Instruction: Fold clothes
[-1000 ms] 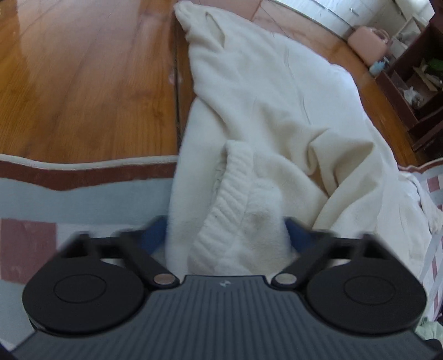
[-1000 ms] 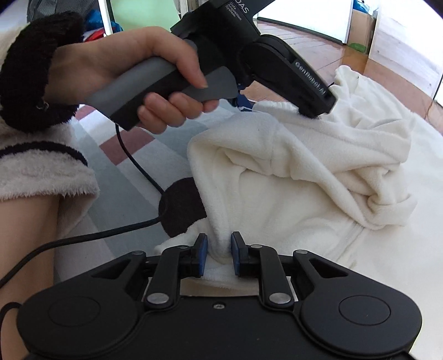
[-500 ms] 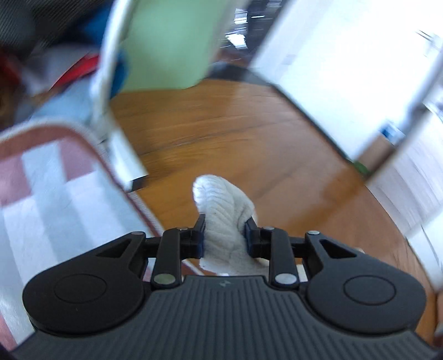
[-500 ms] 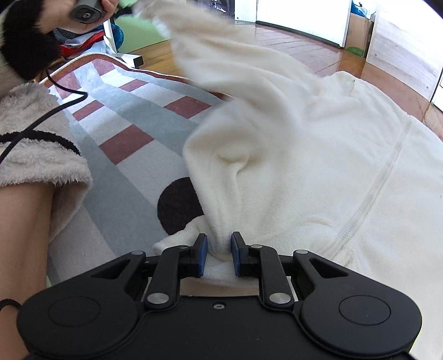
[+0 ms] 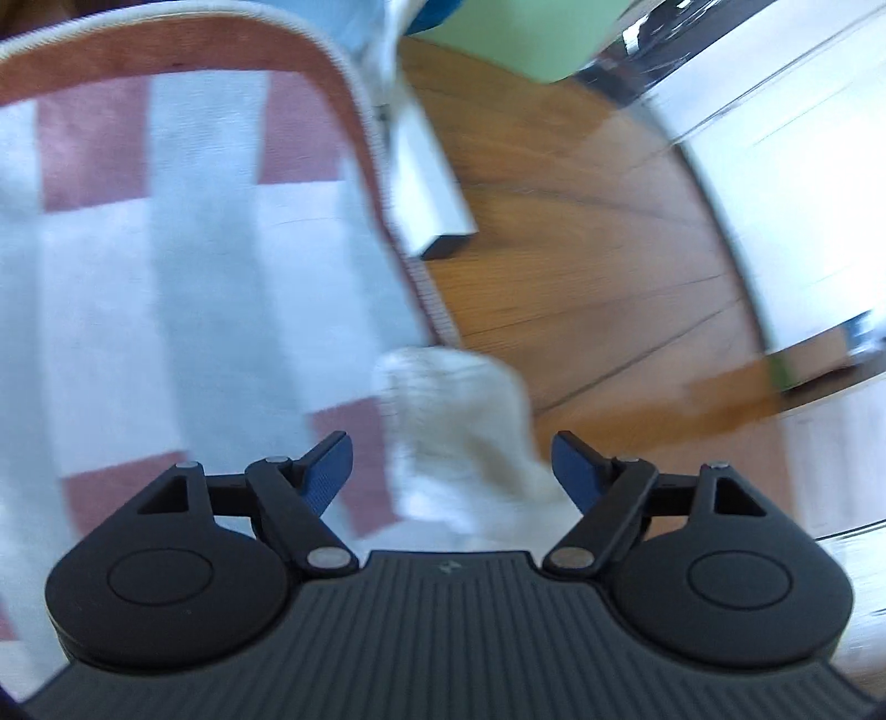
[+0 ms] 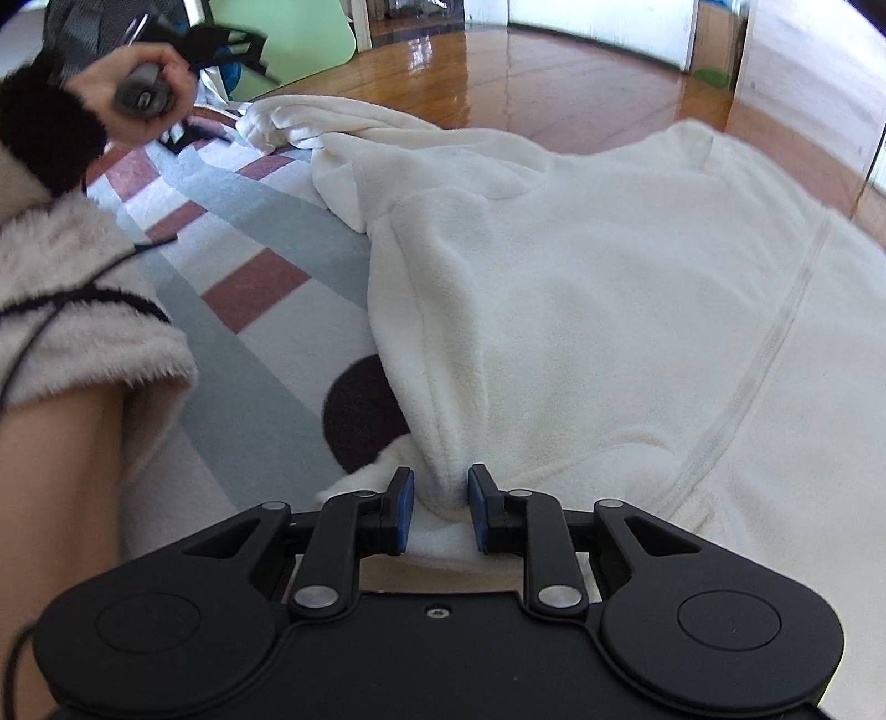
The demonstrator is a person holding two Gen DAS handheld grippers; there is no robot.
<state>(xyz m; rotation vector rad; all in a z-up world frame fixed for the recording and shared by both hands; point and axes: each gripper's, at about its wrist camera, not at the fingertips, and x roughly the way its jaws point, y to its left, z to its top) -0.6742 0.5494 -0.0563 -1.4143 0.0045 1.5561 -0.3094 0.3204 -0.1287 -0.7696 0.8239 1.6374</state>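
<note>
A white fleece garment (image 6: 581,310) lies spread over the rug and the wooden floor. My right gripper (image 6: 441,493) holds a bunched fold of its near edge between the blue pads, and its jaws are starting to open. My left gripper (image 5: 451,443) is opening wide; the ribbed sleeve cuff (image 5: 454,399) lies blurred between its fingers, with neither pad touching it. In the right wrist view the left gripper (image 6: 221,39) hangs at the top left in a person's hand (image 6: 138,88), above the stretched-out sleeve end (image 6: 260,119).
A striped rug (image 6: 249,288) in grey, white and red lies under the garment, with a dark round spot (image 6: 360,415) by my right gripper. The person's fluffy sleeve (image 6: 66,299) and a cable are at left. A metal leg (image 5: 432,188) and a green panel (image 5: 526,33) stand at the rug's edge.
The left gripper swung the sleeve out to the far left, away from the garment's body, then let go of the cuff as its jaws spread. The right gripper stayed put; its jaws parted slightly.
</note>
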